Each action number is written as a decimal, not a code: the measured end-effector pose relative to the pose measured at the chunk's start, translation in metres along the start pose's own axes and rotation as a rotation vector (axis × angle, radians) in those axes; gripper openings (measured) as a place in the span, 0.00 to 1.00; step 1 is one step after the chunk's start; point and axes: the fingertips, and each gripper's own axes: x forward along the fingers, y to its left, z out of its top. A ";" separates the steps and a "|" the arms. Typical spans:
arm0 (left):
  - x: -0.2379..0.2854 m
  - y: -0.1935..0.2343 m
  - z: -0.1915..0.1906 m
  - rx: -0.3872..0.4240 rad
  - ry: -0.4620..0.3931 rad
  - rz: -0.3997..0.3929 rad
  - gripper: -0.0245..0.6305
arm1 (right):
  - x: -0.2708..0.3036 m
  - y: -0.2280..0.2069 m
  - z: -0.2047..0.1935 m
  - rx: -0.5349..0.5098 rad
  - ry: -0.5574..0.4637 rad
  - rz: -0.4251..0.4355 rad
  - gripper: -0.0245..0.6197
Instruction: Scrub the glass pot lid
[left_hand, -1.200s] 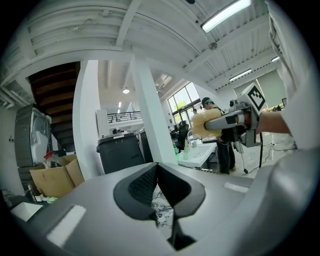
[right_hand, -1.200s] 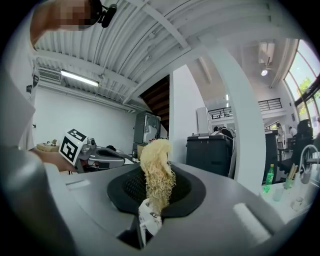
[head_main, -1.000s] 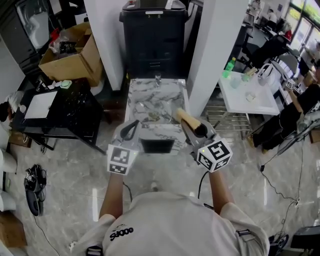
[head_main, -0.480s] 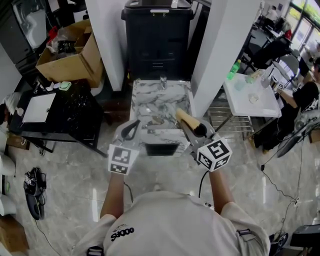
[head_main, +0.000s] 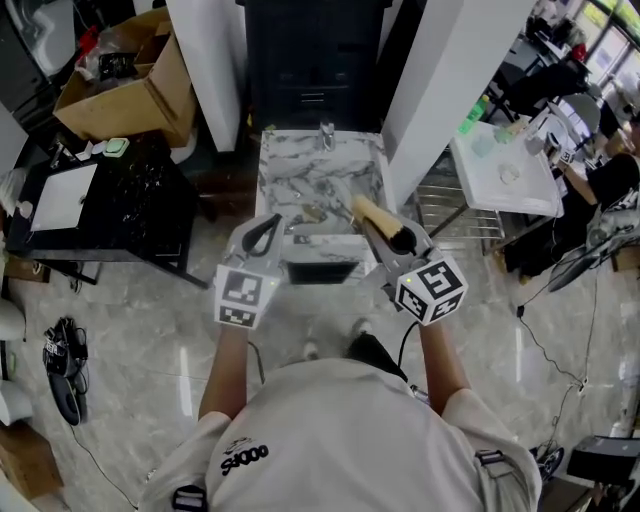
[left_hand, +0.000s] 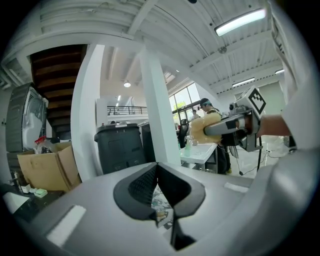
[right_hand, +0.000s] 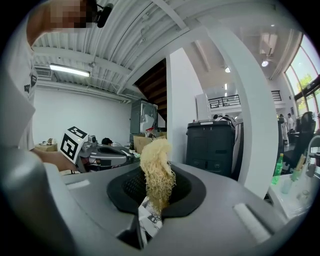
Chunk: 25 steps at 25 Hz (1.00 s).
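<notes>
Two grippers above the marble counter, centre of frame
The right gripper clamps a yellow scrubber; the left gripper is closed, nothing inside; glass lid not clear to see there

Room with a glossy pale marble floor. A black bin stands between a left white pillar and a right white pillar. In front of it is a small marble-patterned counter, with a tap at its far edge. On the left are an open cardboard box and a black table; on the right is a white table. A tube light hangs under the white ribbed ceiling. Tall windows are bright with daylight.
</notes>
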 end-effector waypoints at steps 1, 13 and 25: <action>0.001 0.000 -0.002 -0.003 0.006 0.000 0.05 | 0.003 -0.002 -0.003 0.006 0.007 0.001 0.12; 0.043 0.026 -0.037 -0.063 0.100 0.083 0.05 | 0.066 -0.054 -0.035 0.051 0.087 0.070 0.12; 0.119 0.071 -0.073 -0.138 0.213 0.221 0.05 | 0.165 -0.116 -0.079 0.070 0.193 0.210 0.11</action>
